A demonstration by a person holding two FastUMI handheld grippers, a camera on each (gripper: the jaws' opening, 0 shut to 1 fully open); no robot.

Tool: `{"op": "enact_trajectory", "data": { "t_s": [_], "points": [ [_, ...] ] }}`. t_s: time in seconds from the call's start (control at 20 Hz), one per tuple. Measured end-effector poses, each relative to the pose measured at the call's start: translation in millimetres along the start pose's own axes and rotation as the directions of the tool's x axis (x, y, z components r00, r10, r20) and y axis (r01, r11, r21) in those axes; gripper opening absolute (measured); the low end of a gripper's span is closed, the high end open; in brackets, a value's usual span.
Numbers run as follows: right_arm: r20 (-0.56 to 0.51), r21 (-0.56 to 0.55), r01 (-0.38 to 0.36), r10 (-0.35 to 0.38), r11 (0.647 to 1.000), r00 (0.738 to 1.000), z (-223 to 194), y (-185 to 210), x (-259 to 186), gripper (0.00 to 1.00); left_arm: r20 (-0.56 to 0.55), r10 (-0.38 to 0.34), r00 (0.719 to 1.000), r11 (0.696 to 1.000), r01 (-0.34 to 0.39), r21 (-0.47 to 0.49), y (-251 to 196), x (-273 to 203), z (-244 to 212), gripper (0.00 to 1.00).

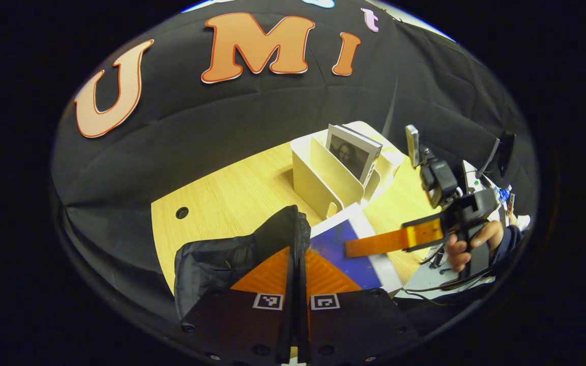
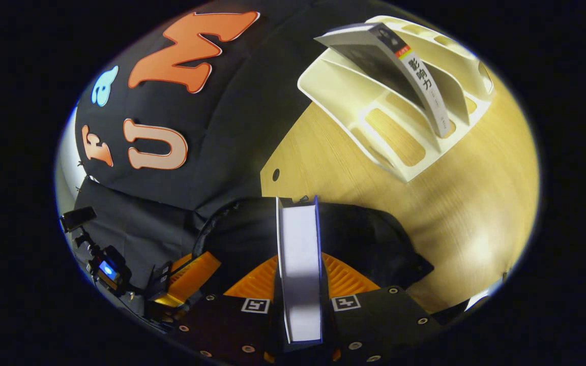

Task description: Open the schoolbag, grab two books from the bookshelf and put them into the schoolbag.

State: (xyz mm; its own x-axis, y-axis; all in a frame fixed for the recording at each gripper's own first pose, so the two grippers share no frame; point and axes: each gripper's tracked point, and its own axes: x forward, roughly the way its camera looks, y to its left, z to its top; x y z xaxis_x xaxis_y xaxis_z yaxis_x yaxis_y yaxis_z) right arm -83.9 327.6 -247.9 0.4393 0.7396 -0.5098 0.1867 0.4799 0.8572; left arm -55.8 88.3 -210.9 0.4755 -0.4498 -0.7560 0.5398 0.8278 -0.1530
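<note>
The black schoolbag (image 1: 222, 259) lies on the wooden table (image 1: 232, 193). My left gripper (image 1: 298, 251) is shut on a raised fold of its opening edge. A blue-covered book (image 1: 346, 267) hangs beside that fold, held by my right gripper (image 1: 355, 248), with a hand behind it. In the right gripper view that book (image 2: 298, 254) is seen edge-on with white pages, and the right gripper (image 2: 298, 260) is shut on it over the schoolbag (image 2: 369, 239). The left gripper (image 2: 188, 277) sits at lower left. The white bookshelf (image 1: 323, 183) holds one leaning book (image 1: 354, 152), the same book (image 2: 420, 81) in its shelf (image 2: 354, 96).
The table has a round cable hole (image 1: 182, 212) near its back edge. Cables and small items lie on a grey surface (image 1: 425, 277) past the table's right end. Bare wood (image 2: 466, 203) spreads between schoolbag and bookshelf.
</note>
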Motion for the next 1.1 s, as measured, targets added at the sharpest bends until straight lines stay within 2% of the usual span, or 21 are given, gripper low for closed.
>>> {"op": "enact_trajectory", "data": {
  "t_s": [0.35,0.4,0.45,0.5,0.55,0.6,0.65,0.75,0.85,0.95,1.1],
  "points": [
    [-0.026,0.018,-0.018,0.018,1.0,0.999,-25.9,0.9,57.0,0.31,-0.009,-0.015,1.0,1.0,0.015,-0.005,-5.6,1.1,-1.0,0.06],
    [-0.033,-0.006,0.009,-0.009,1.0,0.999,-28.8,-2.2,58.8,0.34,-0.009,-0.013,1.0,1.0,0.013,-0.01,-6.4,0.7,-1.4,0.06],
    [-0.06,-0.035,0.065,-0.067,0.997,0.996,-31.4,-12.2,58.8,0.38,-0.012,-0.009,1.0,1.0,0.009,-0.019,-7.7,1.5,-1.3,0.06],
    [-0.084,-0.074,0.107,-0.113,0.992,0.99,-35.2,-20.8,55.3,0.27,-0.015,-0.007,1.0,1.0,0.007,-0.029,-9.4,1.5,-0.6,0.06],
    [-0.109,-0.118,0.151,-0.164,0.981,0.98,-37.7,-29.1,49.8,0.6,-0.016,-0.002,1.0,0.999,0.001,-0.036,-11.3,1.4,-2.0,0.06],
    [-0.117,-0.167,0.18,-0.2,0.969,0.973,-37.8,-34.2,42.9,0.67,-0.015,0.002,1.0,0.999,-0.002,-0.038,-12.8,2.0,-2.8,0.06],
    [-0.122,-0.216,0.207,-0.237,0.954,0.964,-36.5,-39.7,36.5,0.79,-0.01,0.007,1.0,0.999,-0.007,-0.037,-11.5,3.8,-3.9,0.06],
    [-0.107,-0.295,0.249,-0.29,0.923,0.951,-24.8,-46.1,17.8,0.92,-0.007,0.015,1.0,1.0,-0.015,-0.025,-8.6,5.2,-4.3,0.06],
    [-0.084,-0.351,0.332,-0.383,0.875,0.92,-3.1,-65.7,-6.0,0.98,-0.015,0.028,1.0,0.999,-0.028,-0.024,-6.5,5.0,-6.8,0.06],
    [-0.037,-0.393,0.409,-0.458,0.824,0.888,19.4,-82.7,-33.2,0.98,-0.02,0.029,0.999,0.999,-0.03,-0.038,-9.1,3.4,-6.4,0.06],
    [0.026,-0.438,0.474,-0.517,0.764,0.856,59.3,-83.1,-66.1,0.98,-0.032,0.039,0.999,0.998,-0.04,-0.048,-10.0,6.0,-13.7,0.06]
  ]
}}
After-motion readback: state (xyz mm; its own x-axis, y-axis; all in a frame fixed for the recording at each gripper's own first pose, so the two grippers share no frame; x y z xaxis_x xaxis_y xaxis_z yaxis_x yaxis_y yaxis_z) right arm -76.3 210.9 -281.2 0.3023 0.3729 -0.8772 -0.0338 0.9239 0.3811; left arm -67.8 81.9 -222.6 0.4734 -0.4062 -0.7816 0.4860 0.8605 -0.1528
